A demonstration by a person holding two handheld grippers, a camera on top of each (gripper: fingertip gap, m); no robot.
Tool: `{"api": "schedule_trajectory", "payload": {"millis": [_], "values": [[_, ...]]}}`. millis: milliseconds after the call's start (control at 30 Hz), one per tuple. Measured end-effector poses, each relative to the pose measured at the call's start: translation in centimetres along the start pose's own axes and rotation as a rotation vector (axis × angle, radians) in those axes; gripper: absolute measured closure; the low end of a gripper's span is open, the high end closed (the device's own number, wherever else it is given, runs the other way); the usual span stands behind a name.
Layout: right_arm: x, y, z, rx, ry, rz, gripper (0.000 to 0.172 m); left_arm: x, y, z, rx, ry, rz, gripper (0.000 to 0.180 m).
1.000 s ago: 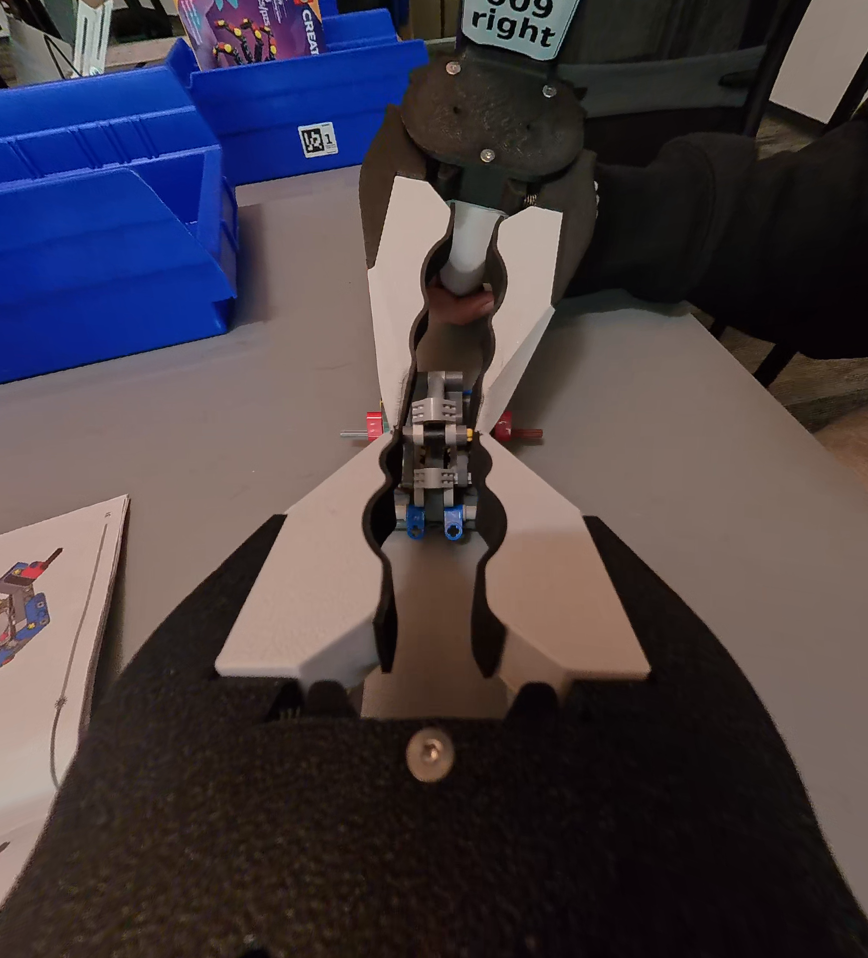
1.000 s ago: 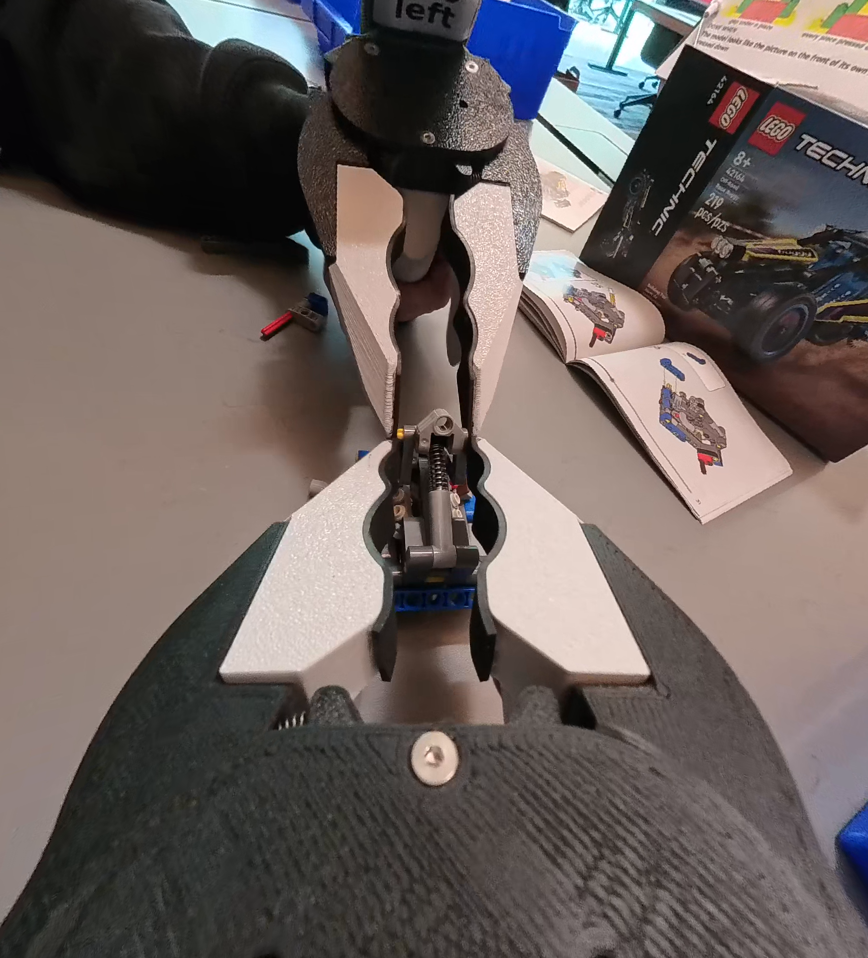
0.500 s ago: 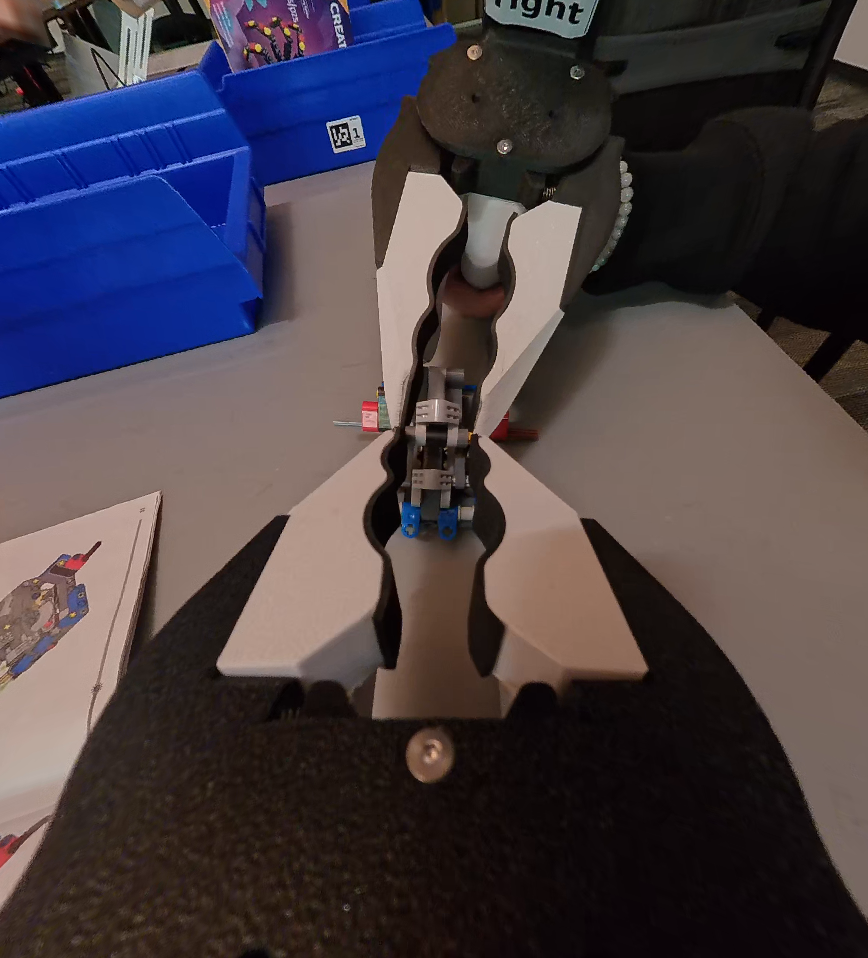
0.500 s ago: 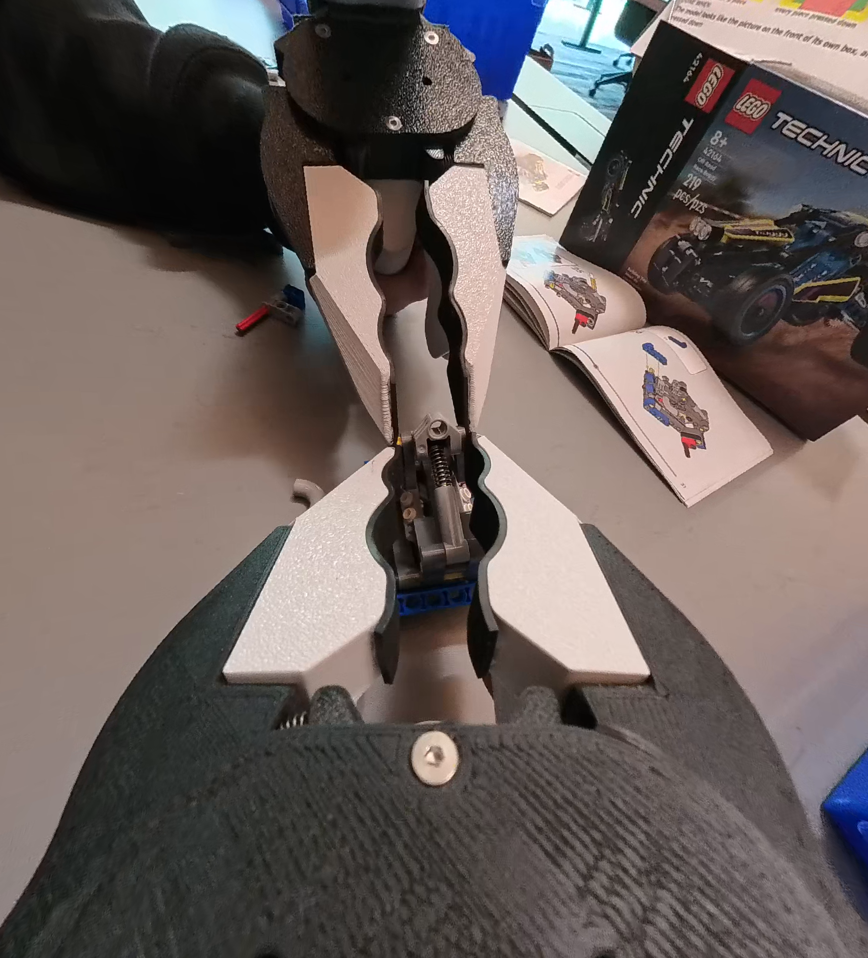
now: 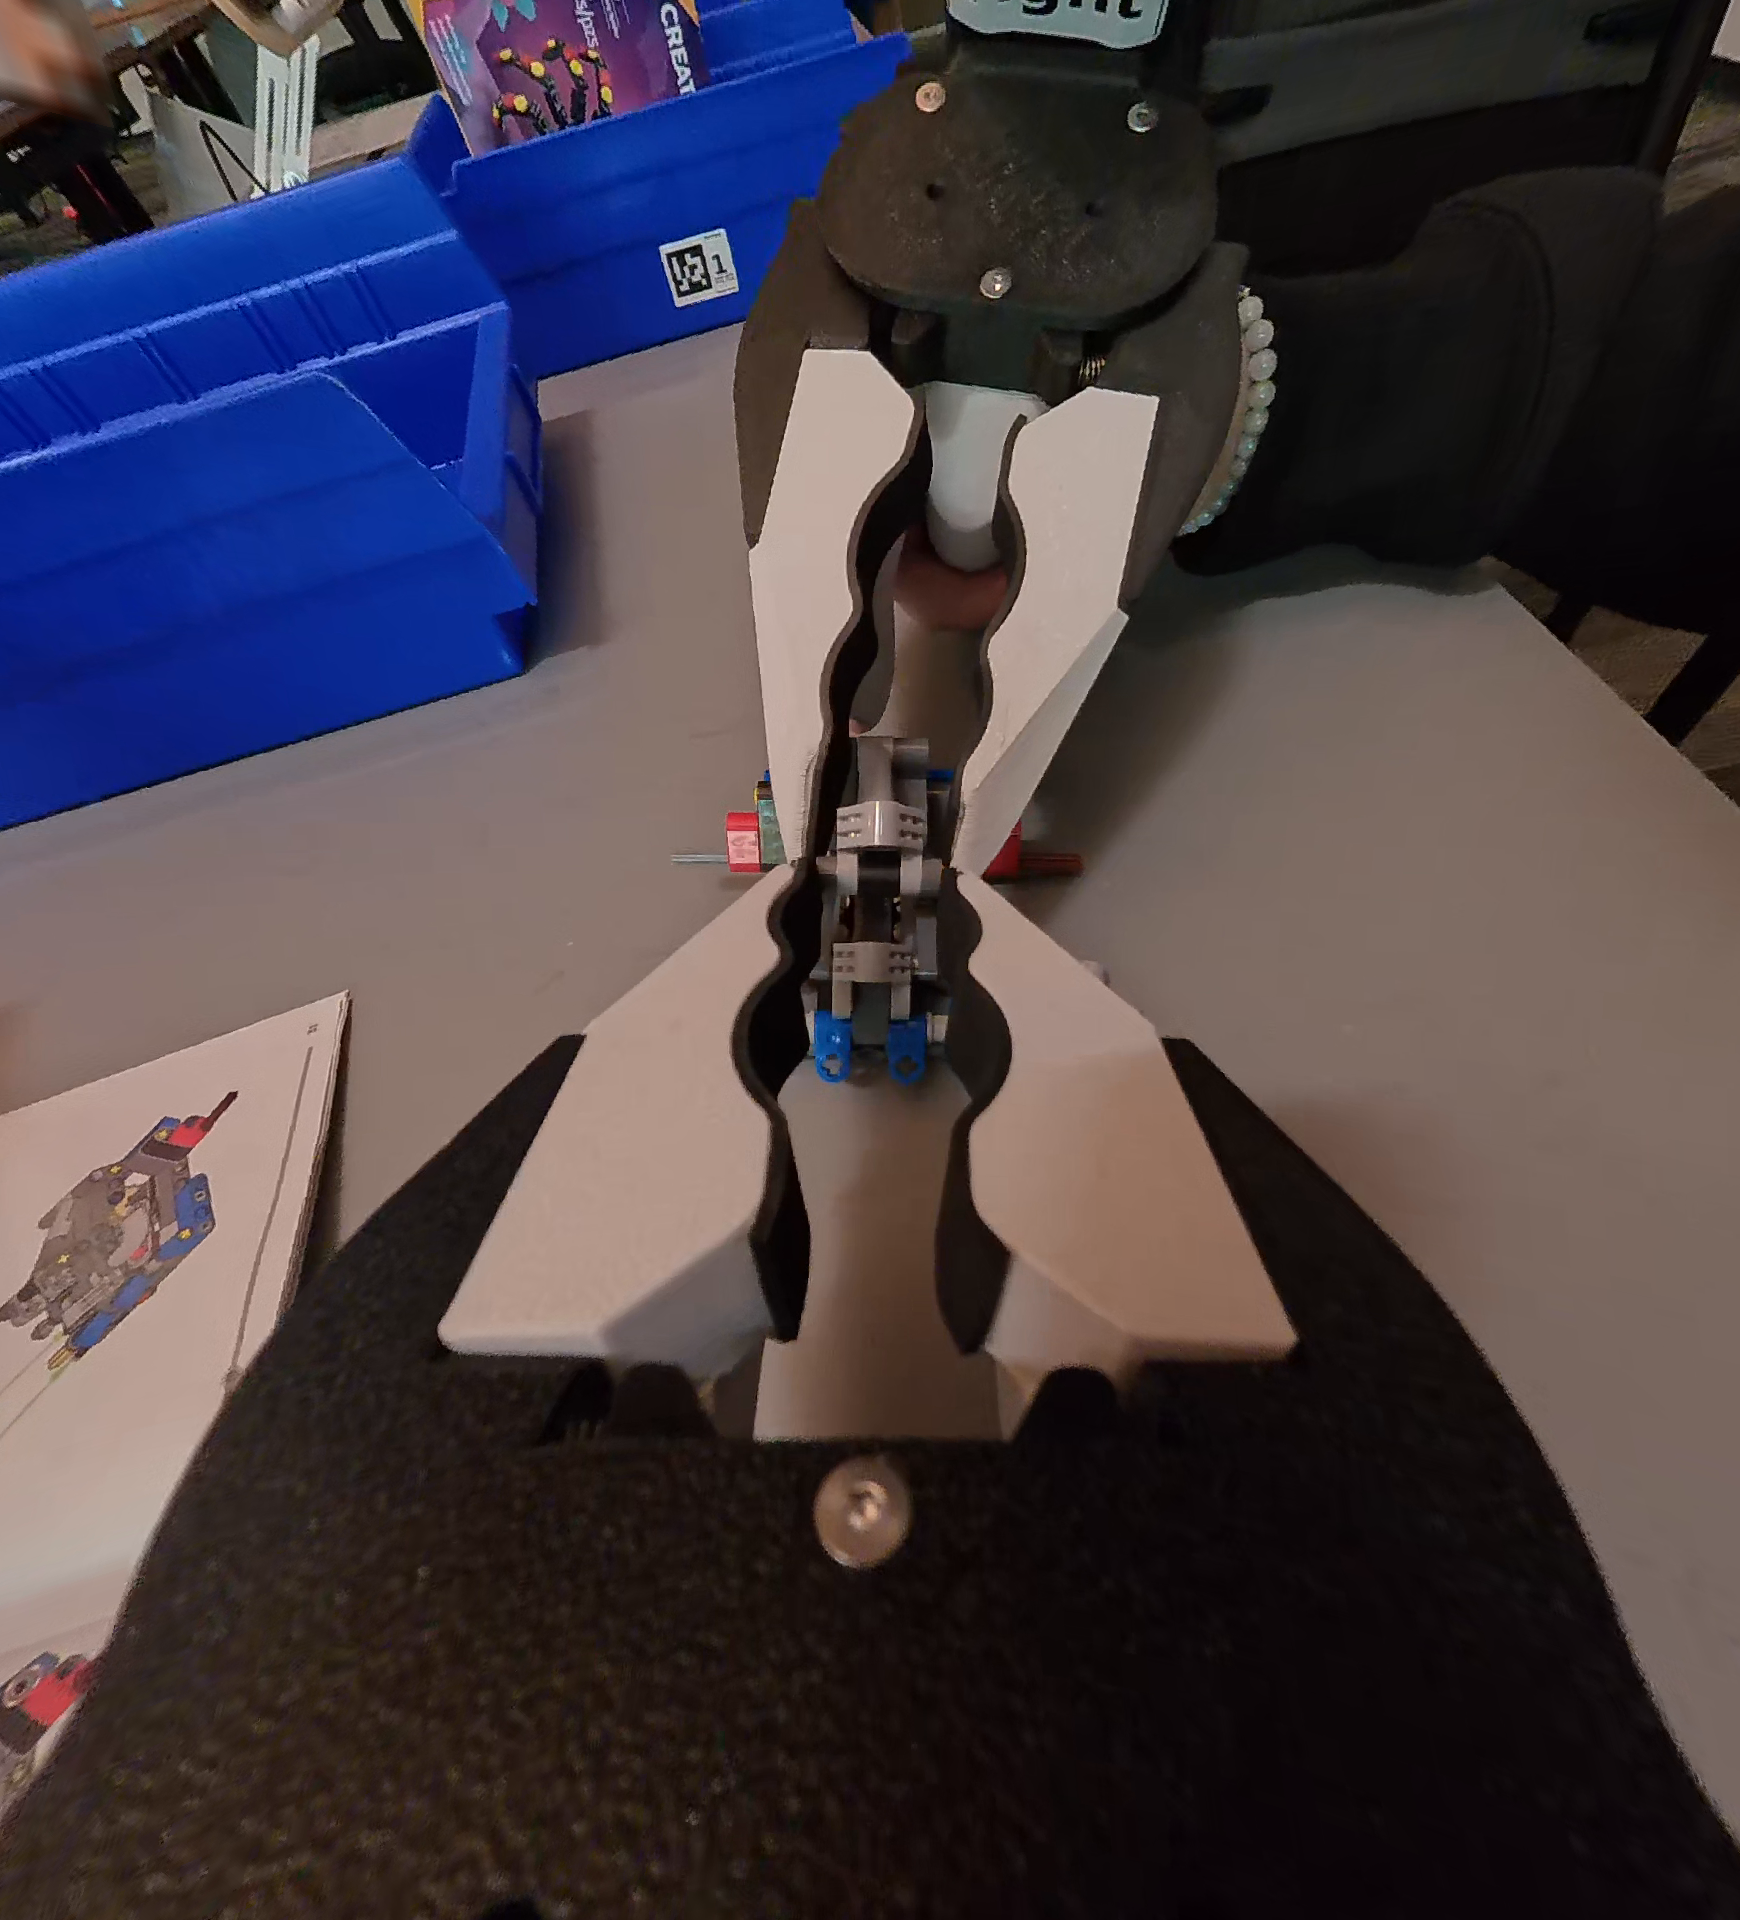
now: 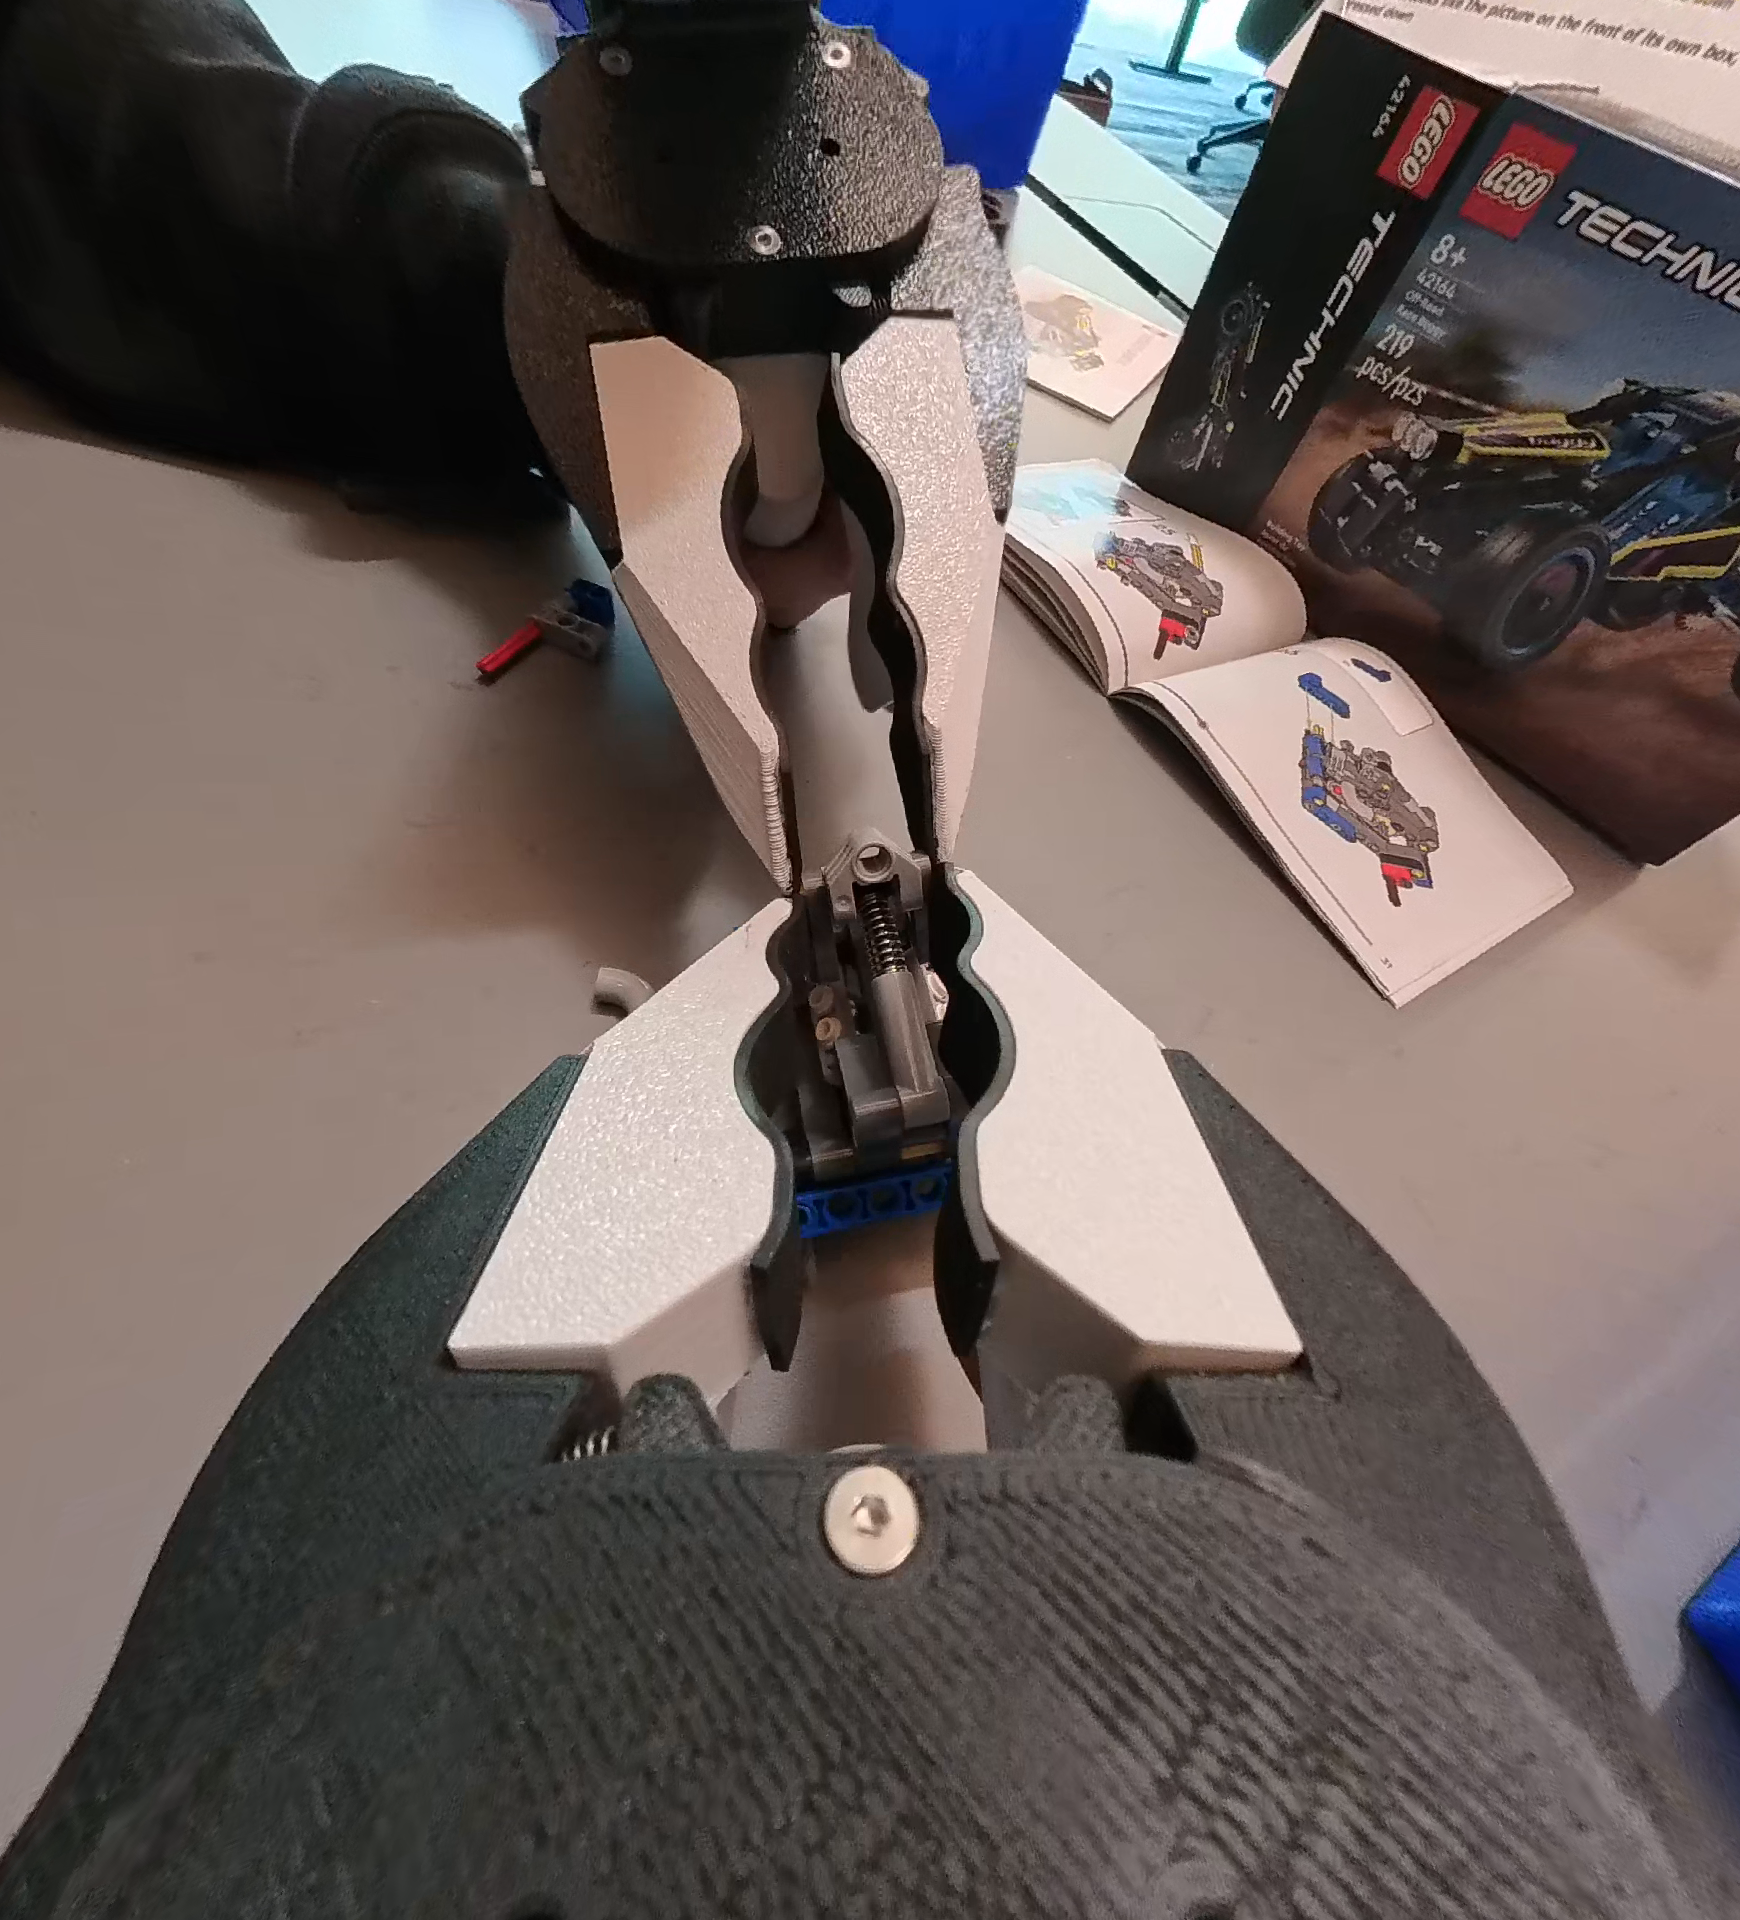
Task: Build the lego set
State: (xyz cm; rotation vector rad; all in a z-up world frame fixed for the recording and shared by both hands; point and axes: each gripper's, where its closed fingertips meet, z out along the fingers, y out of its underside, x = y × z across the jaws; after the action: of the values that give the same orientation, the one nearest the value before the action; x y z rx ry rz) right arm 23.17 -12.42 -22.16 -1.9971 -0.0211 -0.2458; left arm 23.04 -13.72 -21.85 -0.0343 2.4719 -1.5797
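a small grey and blue brick model (image 5: 876,914) sat low over the grey table (image 5: 1365,935), clamped from two opposite ends. the left gripper (image 5: 871,883) had its jaws drawn narrow around the model's near end, the dark pads (image 5: 959,935) pressed against its grey sides, two blue connectors showing at the base. the right gripper (image 6: 871,883) faced it tip to tip, jaws equally narrow, gripping the other end, where a black coil spring (image 6: 881,925) and a blue beam (image 6: 876,1200) showed between its pads. the four white fingertips nearly met around the model, leaving almost no free room beside it.

left of the model in the left wrist view, stacked blue bins (image 5: 222,499) stood well apart, their front edge bounding a wide bare strip of table. an open instruction booklet (image 5: 118,1247) lay near the left gripper's body, its edge short of the model. small red pieces (image 5: 741,836) stuck out just beside the model on both sides. right of the model the table ran bare to its far edge, where a dark sleeve (image 5: 1572,395) rested.

in the right wrist view, the booklet (image 6: 1313,748) and a printed toy box (image 6: 1520,416) lay right of the model, well apart. left of it were a small white curved piece (image 6: 617,982) nearby and a red and blue loose piece (image 6: 554,634) farther off, with open table between.
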Motion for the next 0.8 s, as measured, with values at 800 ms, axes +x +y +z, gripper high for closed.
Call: {"api": "schedule_trajectory", "payload": {"millis": [800], "values": [[-1.2, 0.2, 0.2, -0.015, -0.057, -0.061, 0.142, 0.8, 0.0, -0.5, 0.011, -0.016, 0.064, 0.149]]}}
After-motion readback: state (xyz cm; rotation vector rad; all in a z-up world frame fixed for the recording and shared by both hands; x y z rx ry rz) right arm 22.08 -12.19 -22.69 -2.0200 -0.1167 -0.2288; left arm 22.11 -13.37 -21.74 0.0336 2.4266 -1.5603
